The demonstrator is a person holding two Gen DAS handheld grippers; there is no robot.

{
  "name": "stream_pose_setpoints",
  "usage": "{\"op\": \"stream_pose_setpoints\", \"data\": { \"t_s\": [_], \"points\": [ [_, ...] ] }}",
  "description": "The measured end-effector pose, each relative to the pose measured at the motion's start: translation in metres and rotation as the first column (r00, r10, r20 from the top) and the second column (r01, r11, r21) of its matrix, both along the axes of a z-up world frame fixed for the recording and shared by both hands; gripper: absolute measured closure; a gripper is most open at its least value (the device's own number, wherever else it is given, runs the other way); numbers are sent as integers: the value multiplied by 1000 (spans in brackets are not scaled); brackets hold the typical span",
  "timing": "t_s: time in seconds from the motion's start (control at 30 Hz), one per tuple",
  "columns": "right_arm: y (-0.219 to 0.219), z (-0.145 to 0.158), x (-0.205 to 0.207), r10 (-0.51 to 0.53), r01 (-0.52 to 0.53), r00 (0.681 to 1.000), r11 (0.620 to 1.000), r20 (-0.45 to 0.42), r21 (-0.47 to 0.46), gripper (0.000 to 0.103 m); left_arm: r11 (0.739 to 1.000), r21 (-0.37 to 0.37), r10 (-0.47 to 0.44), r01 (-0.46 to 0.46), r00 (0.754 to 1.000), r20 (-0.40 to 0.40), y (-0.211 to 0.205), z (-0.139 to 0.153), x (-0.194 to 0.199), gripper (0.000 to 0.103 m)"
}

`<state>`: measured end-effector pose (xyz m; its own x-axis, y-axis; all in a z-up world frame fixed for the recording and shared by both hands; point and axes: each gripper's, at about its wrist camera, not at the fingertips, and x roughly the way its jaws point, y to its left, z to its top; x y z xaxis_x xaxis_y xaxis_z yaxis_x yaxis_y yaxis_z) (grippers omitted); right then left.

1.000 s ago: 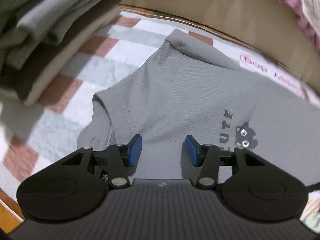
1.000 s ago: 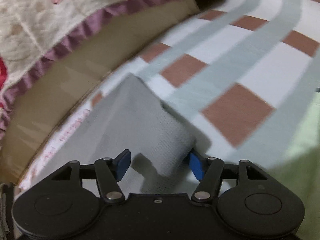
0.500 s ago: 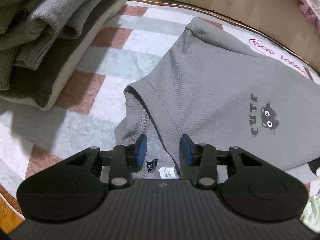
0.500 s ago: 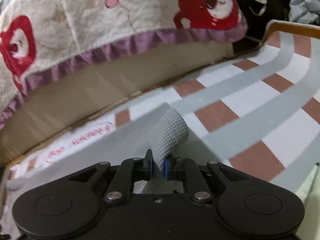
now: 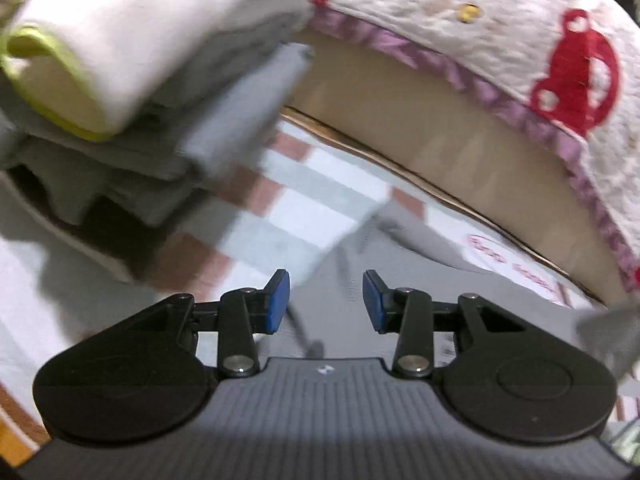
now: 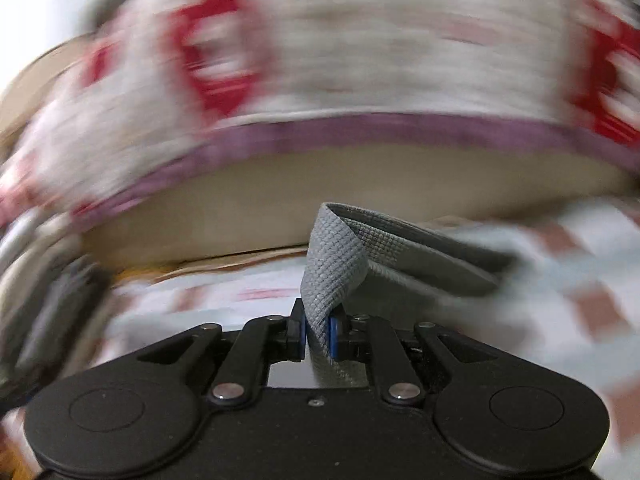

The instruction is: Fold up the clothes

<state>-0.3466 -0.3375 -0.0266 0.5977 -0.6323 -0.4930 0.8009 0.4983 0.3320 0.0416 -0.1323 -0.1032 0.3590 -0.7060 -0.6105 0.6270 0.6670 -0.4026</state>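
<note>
Between the right gripper's (image 6: pixel 318 336) clenched jaws, a fold of the grey shirt (image 6: pixel 332 264) rises off the bed — its free length trailing right and away. Under the left gripper (image 5: pixel 324 300), jaws released and holding nothing, the shirt's body lies ahead and rightward on the checked sheet (image 5: pixel 304 208). Folded clothes (image 5: pixel 132 92) stack at left; a quilt (image 5: pixel 500 40) borders behind.
</note>
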Motion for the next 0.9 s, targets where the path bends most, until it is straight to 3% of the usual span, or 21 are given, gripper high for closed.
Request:
{"op": "stream_pose_setpoints", "data": {
  "t_s": [0.1, 0.13, 0.2, 0.27, 0.33, 0.4, 0.53, 0.63, 0.7, 0.8, 0.9],
  "points": [
    [10, 14, 85, 240, -240, 970, 971, 41, 4, 90, 991, -85, -107, 100, 991, -86, -5, -11, -3, 68],
    [14, 17, 115, 325, -326, 945, 946, 47, 5, 90, 980, -130, -163, 151, 983, -84, -6, -12, -6, 74],
    [25, 11, 166, 462, -464, 885, 886, 55, 25, 90, 967, -160, -212, 197, 974, -82, -8, -12, -11, 74],
    [36, -6, 205, 554, -556, 831, 829, 39, 62, 90, 973, -155, -192, 172, 973, -125, -7, -18, -5, 74],
    [47, -30, 231, 603, -600, 798, 794, -3, 101, 90, 982, -147, -150, 118, 962, -228, -2, -32, 9, 73],
    [52, -57, 240, 621, -611, 784, 775, -15, 159, 90, 983, -168, -121, 68, 937, -327, 4, -48, 26, 74],
    [53, -74, 239, 634, -622, 774, 755, 11, 208, 88, 981, -184, -115, 56, 938, -326, 6, -47, 33, 73],
    [51, -72, 233, 657, -650, 751, 722, 61, 235, 62, 980, -193, -112, 51, 942, -316, 7, -45, 37, 70],
    [54, -60, 215, 657, -654, 752, 733, 54, 188, 42, 982, -181, -108, 58, 953, -282, 10, -41, 36, 68],
    [55, -51, 179, 623, -615, 779, 781, -72, 109, 40, 989, -116, -111, 94, 982, -152, 12, -23, 26, 62],
    [58, -67, 154, 592, -595, 752, 799, -290, 88, 40, 988, -103, -119, 111, 991, -68, 15, -8, 20, 62]
  ]
}}
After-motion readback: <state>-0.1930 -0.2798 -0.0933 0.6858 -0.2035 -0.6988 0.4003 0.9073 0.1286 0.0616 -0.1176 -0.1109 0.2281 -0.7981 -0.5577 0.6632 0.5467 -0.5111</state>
